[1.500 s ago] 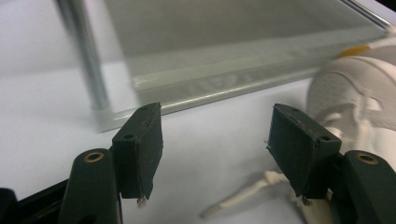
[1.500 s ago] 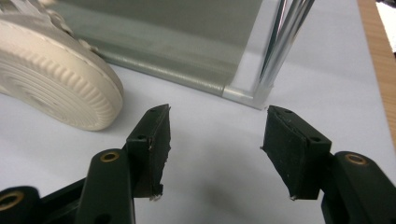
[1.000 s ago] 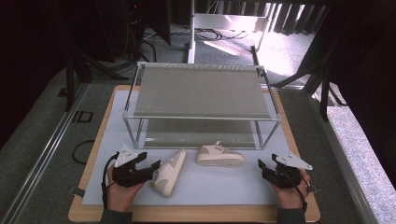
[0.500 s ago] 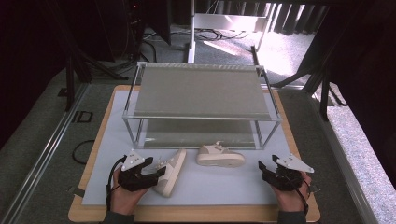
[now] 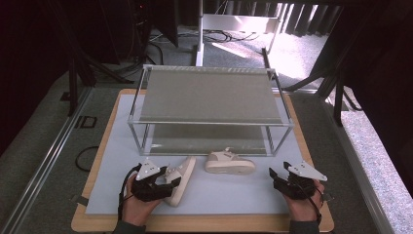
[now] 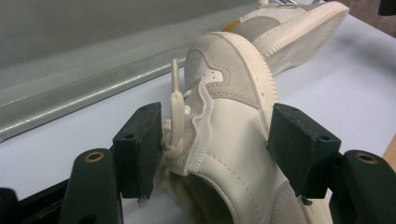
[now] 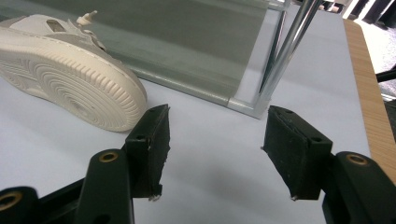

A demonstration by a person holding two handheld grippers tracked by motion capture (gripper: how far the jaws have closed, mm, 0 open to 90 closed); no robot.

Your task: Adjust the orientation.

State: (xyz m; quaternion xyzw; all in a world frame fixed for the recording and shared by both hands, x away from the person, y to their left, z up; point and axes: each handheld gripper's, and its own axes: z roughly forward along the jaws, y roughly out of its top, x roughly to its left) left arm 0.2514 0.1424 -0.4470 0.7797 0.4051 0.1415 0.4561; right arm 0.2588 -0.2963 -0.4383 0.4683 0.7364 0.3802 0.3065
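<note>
Pale blue matting (image 5: pixel 234 195) on a wooden board carries everything. Between the left gripper's (image 6: pixel 215 135) jaws lies a cream leather sneaker on its side (image 6: pixel 233 140); whether the pads press on it I cannot tell. Beyond it lies a second cream sneaker (image 5: pixel 229 162), near the two-tier metal rack (image 5: pixel 209 95). To that sneaker's right the right gripper (image 7: pixel 215 140) hangs released, empty, over bare matting.

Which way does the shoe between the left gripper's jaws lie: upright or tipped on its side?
Tipped on its side: the shoe shows its sole edge sideways on the mat.
</note>
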